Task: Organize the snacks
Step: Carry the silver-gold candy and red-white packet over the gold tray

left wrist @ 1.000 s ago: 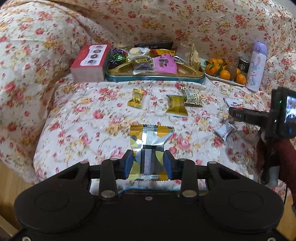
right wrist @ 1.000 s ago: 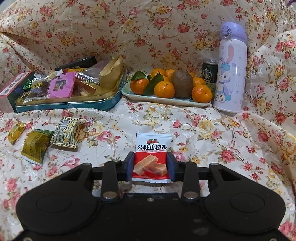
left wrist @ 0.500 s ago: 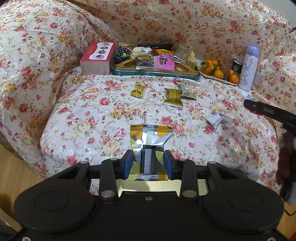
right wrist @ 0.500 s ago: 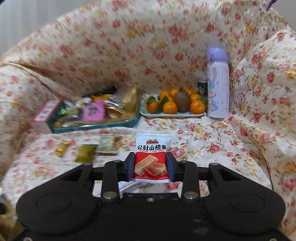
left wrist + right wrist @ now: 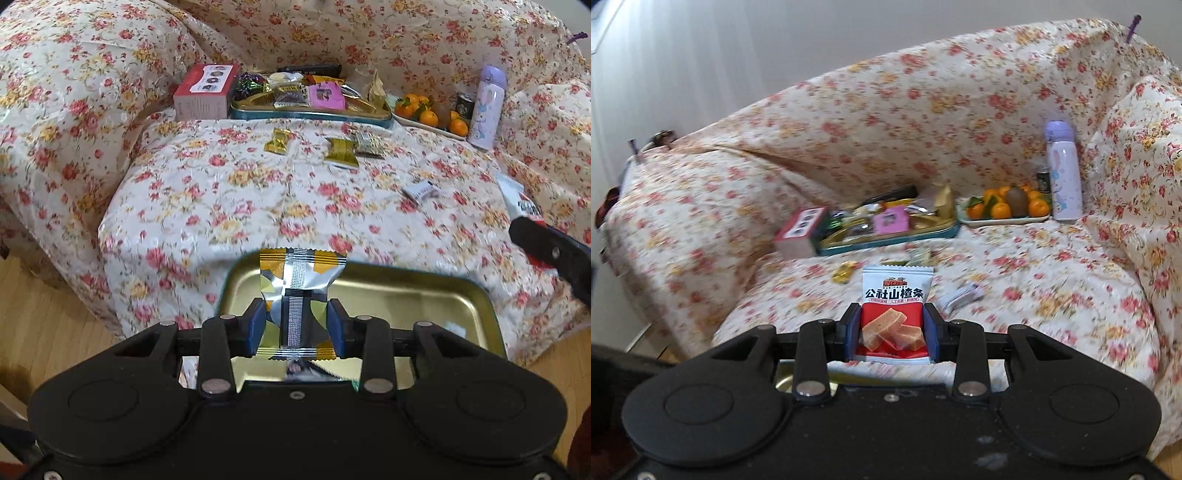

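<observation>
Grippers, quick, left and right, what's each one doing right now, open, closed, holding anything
Left gripper: closed on a gold and silver snack packet.
Right gripper: closed on a red and white hawthorn snack packet.

Red-and-white snack packet (image 5: pixel 897 314) printed 公社山楂条, no other text legible

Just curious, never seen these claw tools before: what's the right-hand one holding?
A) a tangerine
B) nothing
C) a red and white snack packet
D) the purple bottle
C: the right gripper is clamped on a red and white snack packet with printed bars.
</observation>
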Tool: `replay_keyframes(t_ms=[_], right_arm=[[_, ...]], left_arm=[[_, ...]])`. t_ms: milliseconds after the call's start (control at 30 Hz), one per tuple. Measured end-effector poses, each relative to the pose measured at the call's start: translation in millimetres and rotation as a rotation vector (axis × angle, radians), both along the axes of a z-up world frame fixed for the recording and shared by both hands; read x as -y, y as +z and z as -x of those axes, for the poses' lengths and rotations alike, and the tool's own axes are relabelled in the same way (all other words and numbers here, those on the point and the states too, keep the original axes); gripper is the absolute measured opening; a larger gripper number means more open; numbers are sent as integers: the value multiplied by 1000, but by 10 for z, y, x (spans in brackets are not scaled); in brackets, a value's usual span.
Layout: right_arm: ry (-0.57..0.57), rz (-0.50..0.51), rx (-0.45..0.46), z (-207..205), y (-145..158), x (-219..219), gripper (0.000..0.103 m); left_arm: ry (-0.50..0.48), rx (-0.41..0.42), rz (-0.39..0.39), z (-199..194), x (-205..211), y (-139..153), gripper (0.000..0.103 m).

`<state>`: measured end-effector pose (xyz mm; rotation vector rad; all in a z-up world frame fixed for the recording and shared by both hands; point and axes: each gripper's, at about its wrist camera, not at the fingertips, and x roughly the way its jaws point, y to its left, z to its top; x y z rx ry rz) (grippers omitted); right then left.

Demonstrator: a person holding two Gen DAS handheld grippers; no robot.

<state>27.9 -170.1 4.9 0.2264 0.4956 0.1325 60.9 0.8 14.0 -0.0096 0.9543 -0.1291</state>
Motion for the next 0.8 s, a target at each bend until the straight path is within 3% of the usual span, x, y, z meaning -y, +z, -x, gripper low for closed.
replay_keyframes(t_ms=[300,567,800], right_arm=[[44,36,-31,581,-129,-173,37],[10,30,-118,657,-319,-153,37],[4,50,-166,658,-413,-177,37]], left_arm=[[3,-7,-12,330,66,-62,44],[19,-42,-45,441,51,-218,44],[81,-82,-21,427,-146,-294,44]])
